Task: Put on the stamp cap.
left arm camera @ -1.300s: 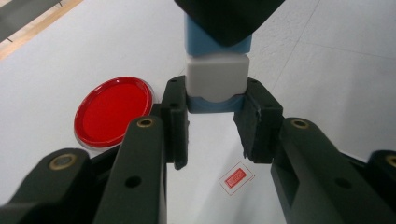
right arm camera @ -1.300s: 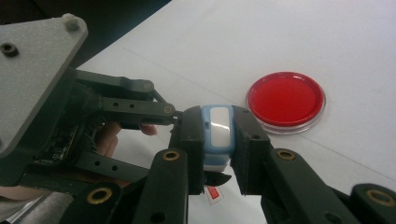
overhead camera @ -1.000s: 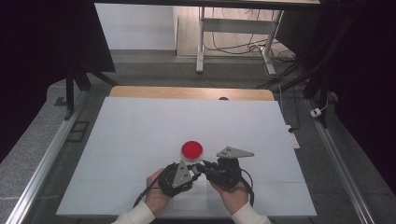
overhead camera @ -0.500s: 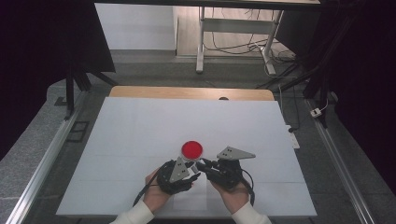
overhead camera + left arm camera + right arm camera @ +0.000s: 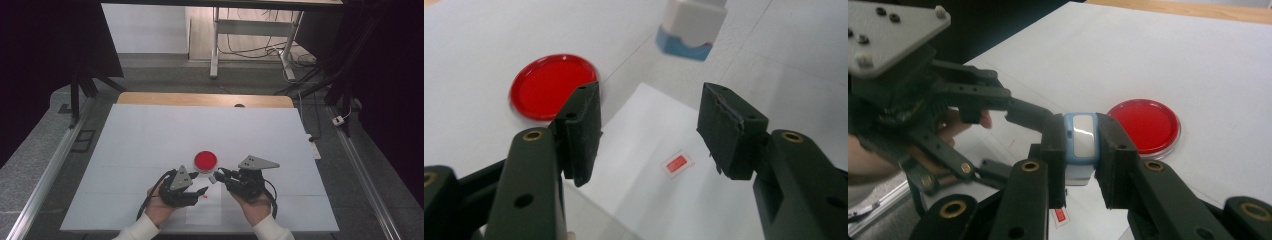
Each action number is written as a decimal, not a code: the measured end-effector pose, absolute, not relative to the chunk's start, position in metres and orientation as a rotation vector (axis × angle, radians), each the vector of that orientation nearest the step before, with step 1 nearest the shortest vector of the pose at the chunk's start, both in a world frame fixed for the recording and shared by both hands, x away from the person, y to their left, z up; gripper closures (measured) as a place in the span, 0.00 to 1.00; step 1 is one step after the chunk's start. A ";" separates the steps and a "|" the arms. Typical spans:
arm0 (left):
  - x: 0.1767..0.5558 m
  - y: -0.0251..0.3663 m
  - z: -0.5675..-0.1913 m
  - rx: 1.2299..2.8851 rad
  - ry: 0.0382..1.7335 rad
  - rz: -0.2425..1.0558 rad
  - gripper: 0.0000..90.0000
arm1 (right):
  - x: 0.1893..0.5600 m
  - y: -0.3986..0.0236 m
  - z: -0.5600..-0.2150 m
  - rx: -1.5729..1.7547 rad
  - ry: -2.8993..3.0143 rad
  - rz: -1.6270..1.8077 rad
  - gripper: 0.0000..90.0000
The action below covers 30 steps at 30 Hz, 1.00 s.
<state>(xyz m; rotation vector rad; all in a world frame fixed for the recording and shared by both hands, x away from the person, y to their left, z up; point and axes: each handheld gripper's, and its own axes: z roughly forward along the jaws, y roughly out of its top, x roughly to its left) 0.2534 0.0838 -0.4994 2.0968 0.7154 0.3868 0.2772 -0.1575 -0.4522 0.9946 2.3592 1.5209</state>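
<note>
Nearest the table's (image 5: 125, 150) front edge, the person's two hands hold the grippers side by side over a white sheet of paper (image 5: 659, 200) that lies on the white top. On that sheet, just ahead of the left gripper (image 5: 649, 130), lies a small red-and-white slip (image 5: 677, 163).

The main risk appears to sit with the slip: it is flat, thin and light, so jaws coming down on it could push it along or drag the sheet with it instead of lifting it, and a careless sweep of either hand could flick it off the paper. A second risk is the small block in the right gripper (image 5: 1082, 150): it is pinched by its sides only, so a tilt or a slackened squeeze could let it drop onto the sheet or knock the dish.

The left gripper's jaws have just been opening and now stand about half spread, with nothing between them; the slip lies on the paper below the gap, untouched. The right gripper is pressed onto a white and blue block (image 5: 1081, 142), held above the table just right of the left gripper.

Farther toward the middle of the table, a round red dish (image 5: 205, 160) sits flat, near both grippers but touching neither.
</note>
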 end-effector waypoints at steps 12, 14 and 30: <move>0.242 0.140 -0.498 2.066 0.817 0.356 0.44 | 0.281 -0.164 -0.456 0.945 2.365 1.478 0.83; 0.239 0.149 -0.498 2.055 0.841 0.368 0.44 | 0.282 -0.165 -0.456 0.929 2.367 1.479 0.83; 0.209 0.207 -0.509 2.022 0.945 0.407 0.43 | 0.287 -0.177 -0.453 0.863 2.300 1.436 0.83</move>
